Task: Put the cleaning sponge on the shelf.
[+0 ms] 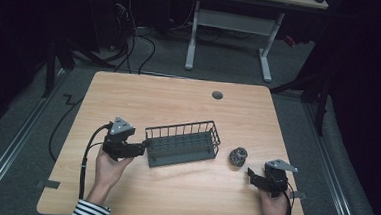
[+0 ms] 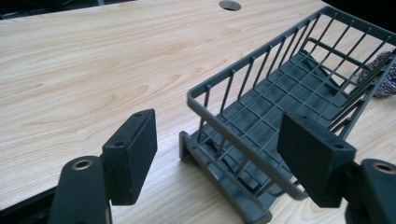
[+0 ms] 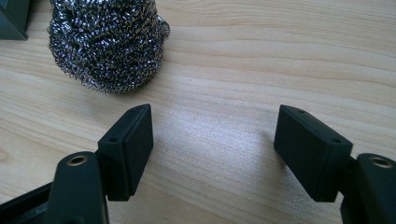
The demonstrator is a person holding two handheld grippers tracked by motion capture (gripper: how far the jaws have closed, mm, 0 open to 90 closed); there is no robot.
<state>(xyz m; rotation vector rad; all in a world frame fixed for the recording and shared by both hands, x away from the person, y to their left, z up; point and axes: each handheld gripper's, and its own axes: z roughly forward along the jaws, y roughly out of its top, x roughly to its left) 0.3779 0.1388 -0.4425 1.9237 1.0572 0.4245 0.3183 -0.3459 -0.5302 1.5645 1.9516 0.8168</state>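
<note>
A dark grey wire basket point(image 1: 181, 144) stands near the middle of the wooden table point(image 1: 169, 101), with nothing inside it. My left gripper point(image 1: 145, 146) is at the basket's left end, jaws open. In the left gripper view the near corner of the basket point(image 2: 243, 70) lies between the jaws of the left gripper point(image 2: 219, 123), and the pads stand apart from the wire. A steel wool scourer point(image 1: 238, 156) rests on the table just right of the basket. My right gripper point(image 1: 250, 174) sits low, a little nearer than the scourer point(image 3: 107, 42), open with bare wood between its jaws point(image 3: 215, 114).
A round cable hole point(image 1: 217, 95) sits in the table's far side. The scourer point(image 2: 385, 74) shows through the basket's far wires. Beyond the table stand a white desk frame point(image 1: 228, 34) and loose cables on the floor. The table's front edge lies close to both hands.
</note>
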